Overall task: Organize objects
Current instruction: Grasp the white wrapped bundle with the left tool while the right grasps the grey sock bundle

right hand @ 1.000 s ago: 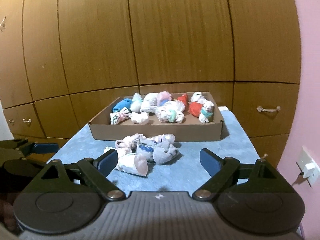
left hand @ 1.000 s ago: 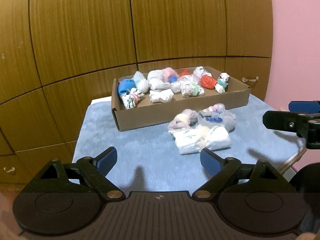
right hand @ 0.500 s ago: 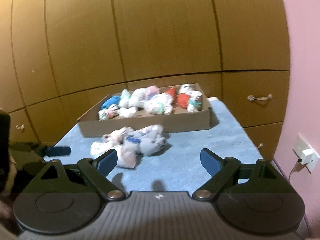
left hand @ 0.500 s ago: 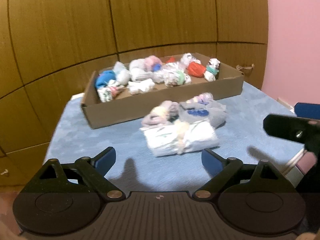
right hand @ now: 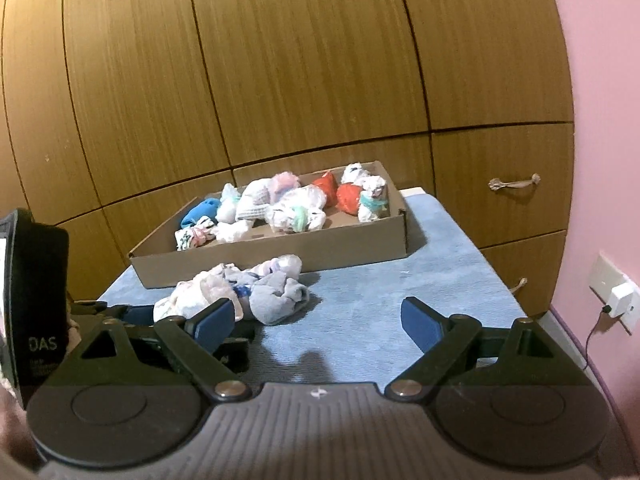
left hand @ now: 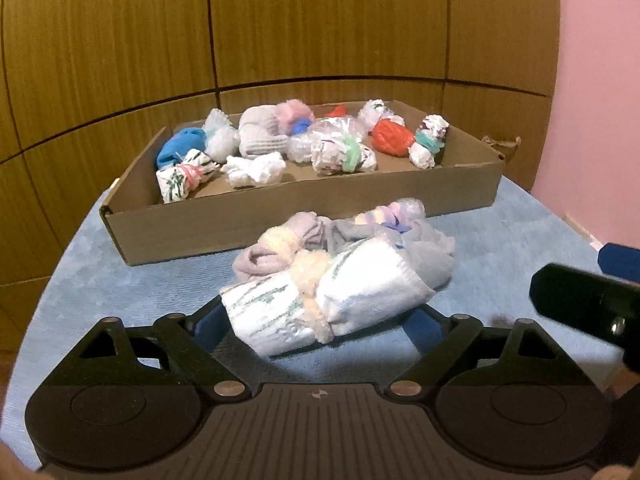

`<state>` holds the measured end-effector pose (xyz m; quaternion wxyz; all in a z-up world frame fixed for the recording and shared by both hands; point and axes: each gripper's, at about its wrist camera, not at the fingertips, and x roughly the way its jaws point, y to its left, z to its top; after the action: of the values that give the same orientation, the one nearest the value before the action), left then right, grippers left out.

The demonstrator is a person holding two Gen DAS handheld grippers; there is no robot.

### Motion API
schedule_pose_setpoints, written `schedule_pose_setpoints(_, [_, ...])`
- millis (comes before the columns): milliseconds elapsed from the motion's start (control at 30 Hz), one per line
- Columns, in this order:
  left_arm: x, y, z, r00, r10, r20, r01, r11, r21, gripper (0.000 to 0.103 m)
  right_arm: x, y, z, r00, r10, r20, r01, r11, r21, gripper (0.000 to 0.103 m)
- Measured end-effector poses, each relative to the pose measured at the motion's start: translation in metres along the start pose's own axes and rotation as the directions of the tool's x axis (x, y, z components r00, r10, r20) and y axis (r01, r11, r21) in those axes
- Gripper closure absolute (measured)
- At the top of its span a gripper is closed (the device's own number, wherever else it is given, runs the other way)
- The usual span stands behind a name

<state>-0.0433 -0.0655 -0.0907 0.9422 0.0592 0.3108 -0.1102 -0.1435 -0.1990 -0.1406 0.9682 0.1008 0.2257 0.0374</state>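
Blue cloth covers the desk (left hand: 120, 280), and on it a shallow cardboard box (left hand: 280, 216) full of bundled socks stands against the wooden cupboards, with a loose heap of sock bundles (right hand: 256, 292) just in front of it. The left tool (left hand: 316, 320) has its jaws spread wide and just closing on either side of the nearest white sock roll (left hand: 320, 300), the pads apparently not yet pressing it. The right tool (right hand: 316, 318) is open and empty over bare cloth, to the right of the heap.

Both wrist views face the box (left hand: 304, 216) — close
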Motion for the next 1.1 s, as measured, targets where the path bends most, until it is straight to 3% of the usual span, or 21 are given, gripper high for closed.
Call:
schedule_pose_setpoints(400, [-0.004,0.014,0.004,1.0,0.018,0.013,-0.017,0.997,-0.072,0.013,0.0,0.001,0.0,1.0,0.01,0.01,-0.01,1.0,-0.002,0.014])
schedule_pose_setpoints(600, [-0.006,0.022,0.003,1.0,0.016,0.013,-0.016,0.999,-0.043,0.038,0.003,0.003,0.002,1.0,0.02,0.001,-0.02,1.0,-0.016,0.014])
schedule_pose_setpoints(633, [-0.007,0.025,0.002,1.0,0.017,0.016,-0.017,0.999,-0.039,0.036,0.004,0.003,0.002,1.0,0.026,-0.002,-0.026,0.999,-0.021,0.014])
schedule_pose_setpoints(700, [-0.011,0.028,0.002,0.999,0.029,0.028,-0.028,0.999,-0.019,0.02,0.007,0.005,0.005,0.999,0.036,-0.005,-0.036,0.999,-0.04,0.014])
schedule_pose_setpoints(800, [-0.019,0.03,0.002,0.993,0.082,0.084,-0.085,0.996,0.025,0.008,0.016,0.007,0.011,0.998,0.054,-0.022,-0.056,0.996,-0.076,0.014])
schedule_pose_setpoints(967, [-0.017,0.03,0.009,0.992,0.048,0.117,-0.061,0.992,0.112,0.006,0.035,0.013,0.024,0.992,0.111,-0.054,-0.119,0.975,-0.187,0.014])
schedule_pose_setpoints(1100, [-0.003,0.025,0.014,0.996,0.003,0.092,-0.019,0.983,0.184,0.008,0.053,0.015,0.029,0.981,0.157,-0.116,-0.183,0.944,-0.273,0.016])
